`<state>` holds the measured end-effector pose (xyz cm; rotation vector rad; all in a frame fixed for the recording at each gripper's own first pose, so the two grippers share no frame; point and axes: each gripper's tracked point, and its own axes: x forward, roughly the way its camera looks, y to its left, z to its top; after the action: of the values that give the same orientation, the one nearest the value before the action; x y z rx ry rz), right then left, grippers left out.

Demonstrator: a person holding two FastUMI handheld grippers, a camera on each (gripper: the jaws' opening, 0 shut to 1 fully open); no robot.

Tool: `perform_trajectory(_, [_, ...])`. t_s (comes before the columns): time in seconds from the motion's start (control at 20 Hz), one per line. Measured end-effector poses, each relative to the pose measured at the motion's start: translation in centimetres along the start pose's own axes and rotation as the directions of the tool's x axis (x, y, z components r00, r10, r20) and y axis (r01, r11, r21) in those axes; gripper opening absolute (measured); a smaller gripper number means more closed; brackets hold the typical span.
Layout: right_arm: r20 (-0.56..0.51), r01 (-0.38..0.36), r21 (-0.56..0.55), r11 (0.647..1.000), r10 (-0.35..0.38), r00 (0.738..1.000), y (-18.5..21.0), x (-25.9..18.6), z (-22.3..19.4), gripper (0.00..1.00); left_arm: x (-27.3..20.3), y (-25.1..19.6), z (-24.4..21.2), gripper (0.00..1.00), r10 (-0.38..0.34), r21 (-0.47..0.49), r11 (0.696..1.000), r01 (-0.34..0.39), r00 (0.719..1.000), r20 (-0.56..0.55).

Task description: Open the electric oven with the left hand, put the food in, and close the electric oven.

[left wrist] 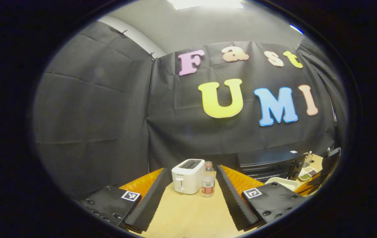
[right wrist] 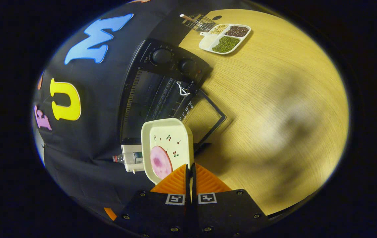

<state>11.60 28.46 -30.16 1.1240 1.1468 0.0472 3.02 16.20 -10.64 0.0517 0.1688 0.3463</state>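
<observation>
The left gripper (left wrist: 190, 195) has its fingers spread wide, nothing between them, pointing level toward 12 o'clock in the left gripper view. The right gripper (right wrist: 191, 172) has its fingers pressed nearly together, clamped on the rim of the tray (right wrist: 168, 145), which extends toward 11 o'clock in its view; that view is rolled sideways.

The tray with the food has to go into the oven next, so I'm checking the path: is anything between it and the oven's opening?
Nothing visible blocks it. The right tool grips the tray by its rim, just before the oven, whose door lies folded down; the cavity looks free.
</observation>
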Motion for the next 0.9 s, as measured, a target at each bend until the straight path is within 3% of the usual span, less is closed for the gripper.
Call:
perform_trajectory(0.25, [0.052, 0.002, 0.066, 0.998, -0.005, 0.999, 1.9, 3.0, 1.0, 0.01, -0.1, 0.0, -0.3, 1.0, -0.008, -0.004, 1.0, 0.008, 1.0, -0.023])
perform_trajectory(0.45, [0.136, -0.041, 0.164, 0.986, 0.018, 0.991, 3.8, 4.7, 3.1, 0.01, -0.2, 0.1, -0.4, 1.0, -0.009, 0.008, 1.0, 0.009, 0.999, -0.052])
perform_trajectory(0.9, [0.301, -0.132, 0.292, 0.947, 0.039, 0.953, 6.6, 9.2, 7.6, 0.01, -0.3, 0.5, -1.1, 1.0, 0.03, 0.041, 0.999, -0.026, 0.996, -0.088])
